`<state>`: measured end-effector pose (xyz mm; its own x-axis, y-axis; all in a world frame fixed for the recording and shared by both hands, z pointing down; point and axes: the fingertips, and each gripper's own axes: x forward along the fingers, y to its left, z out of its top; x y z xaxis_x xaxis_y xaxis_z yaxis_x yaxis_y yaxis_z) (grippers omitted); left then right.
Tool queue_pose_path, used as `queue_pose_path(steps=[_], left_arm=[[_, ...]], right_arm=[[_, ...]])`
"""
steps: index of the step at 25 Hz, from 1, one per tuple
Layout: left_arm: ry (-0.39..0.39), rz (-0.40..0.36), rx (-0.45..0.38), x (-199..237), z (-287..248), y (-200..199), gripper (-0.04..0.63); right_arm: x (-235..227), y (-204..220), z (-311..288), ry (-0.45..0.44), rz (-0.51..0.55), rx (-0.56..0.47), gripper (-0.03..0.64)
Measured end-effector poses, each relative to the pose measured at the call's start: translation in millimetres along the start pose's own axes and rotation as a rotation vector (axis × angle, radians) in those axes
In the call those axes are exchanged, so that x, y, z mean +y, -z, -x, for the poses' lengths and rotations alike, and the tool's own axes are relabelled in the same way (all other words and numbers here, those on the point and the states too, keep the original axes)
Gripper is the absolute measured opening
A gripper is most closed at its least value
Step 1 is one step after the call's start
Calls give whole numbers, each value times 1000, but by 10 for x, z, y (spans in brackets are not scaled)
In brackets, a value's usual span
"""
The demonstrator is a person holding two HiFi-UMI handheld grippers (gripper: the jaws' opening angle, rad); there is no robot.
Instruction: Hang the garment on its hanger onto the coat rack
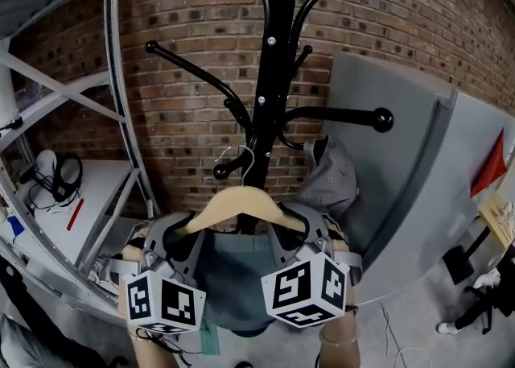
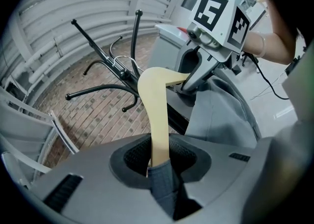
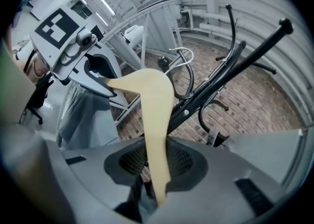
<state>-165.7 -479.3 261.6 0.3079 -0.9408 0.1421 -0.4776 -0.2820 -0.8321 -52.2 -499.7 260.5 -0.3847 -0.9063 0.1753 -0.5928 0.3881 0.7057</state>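
Observation:
A pale wooden hanger with a wire hook carries a grey-blue garment just in front of the black coat rack. The wire hook sits close to a low peg; whether they touch I cannot tell. My left gripper is shut on the hanger's left arm. In the left gripper view the hanger arm and a fold of the garment sit between the jaws of the left gripper. My right gripper is shut on the right arm. The right gripper view shows the right gripper clamping the hanger.
A grey cap-like item hangs on the rack's right side. A grey panel stands at the right, and a metal shelf frame with headphones at the left. A brick wall is behind. A person's shoe is at the lower right.

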Motion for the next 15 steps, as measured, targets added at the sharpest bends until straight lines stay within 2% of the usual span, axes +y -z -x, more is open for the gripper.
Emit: queue_pose_path(steps=[15], left_arm=[[81, 33, 43, -235, -445, 345, 91]], right_arm=[[149, 322, -413, -41, -13, 81, 99]])
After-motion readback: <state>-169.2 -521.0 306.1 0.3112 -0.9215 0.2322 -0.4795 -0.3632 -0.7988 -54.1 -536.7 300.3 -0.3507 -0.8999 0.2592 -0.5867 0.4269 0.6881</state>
